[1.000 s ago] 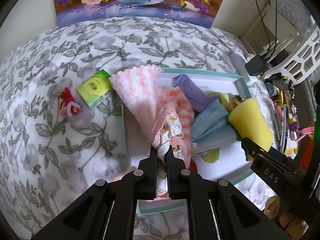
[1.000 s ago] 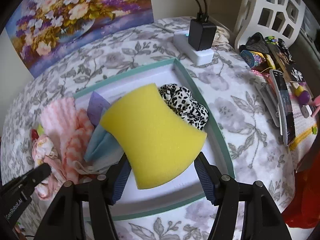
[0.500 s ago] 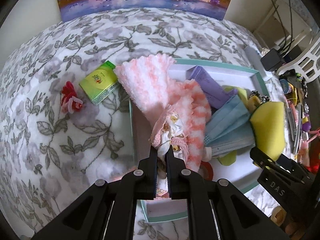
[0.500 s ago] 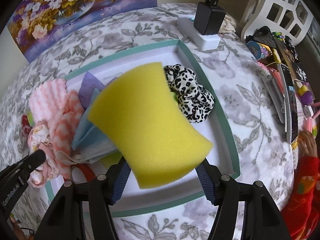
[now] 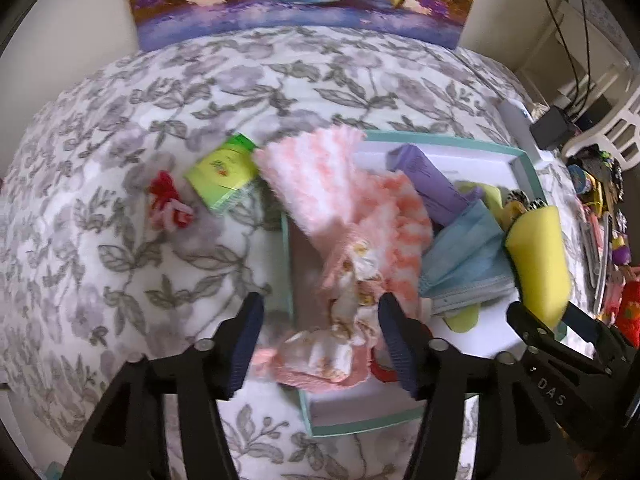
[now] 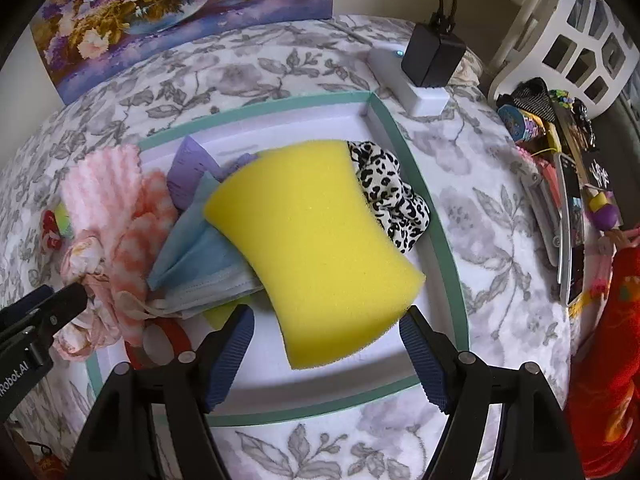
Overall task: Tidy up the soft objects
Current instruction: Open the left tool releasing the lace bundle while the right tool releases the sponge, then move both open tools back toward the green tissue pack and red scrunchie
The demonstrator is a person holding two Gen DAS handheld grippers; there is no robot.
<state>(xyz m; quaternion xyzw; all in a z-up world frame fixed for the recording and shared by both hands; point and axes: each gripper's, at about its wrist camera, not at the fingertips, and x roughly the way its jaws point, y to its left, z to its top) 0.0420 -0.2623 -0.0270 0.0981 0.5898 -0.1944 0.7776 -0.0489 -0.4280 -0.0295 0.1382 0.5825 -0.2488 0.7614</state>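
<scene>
My left gripper [image 5: 318,328]: fingers spread, floral cloth [image 5: 344,320] loose between them (blurred), draped over tray [image 5: 524,164] edge | my right gripper [image 6: 326,344]: pinching yellow sponge [image 6: 316,244] above tray, beside leopard scrunchie [image 6: 390,192]

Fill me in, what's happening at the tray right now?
A person is sorting soft things into a teal-rimmed tray on a floral bedspread. The left tongs stand open over a floral pink cloth lying at the tray's near-left corner. The right tongs look spread around a yellow sponge; whether they grip it is unclear. A blue face mask and leopard-print scrunchie already lie inside.
</scene>
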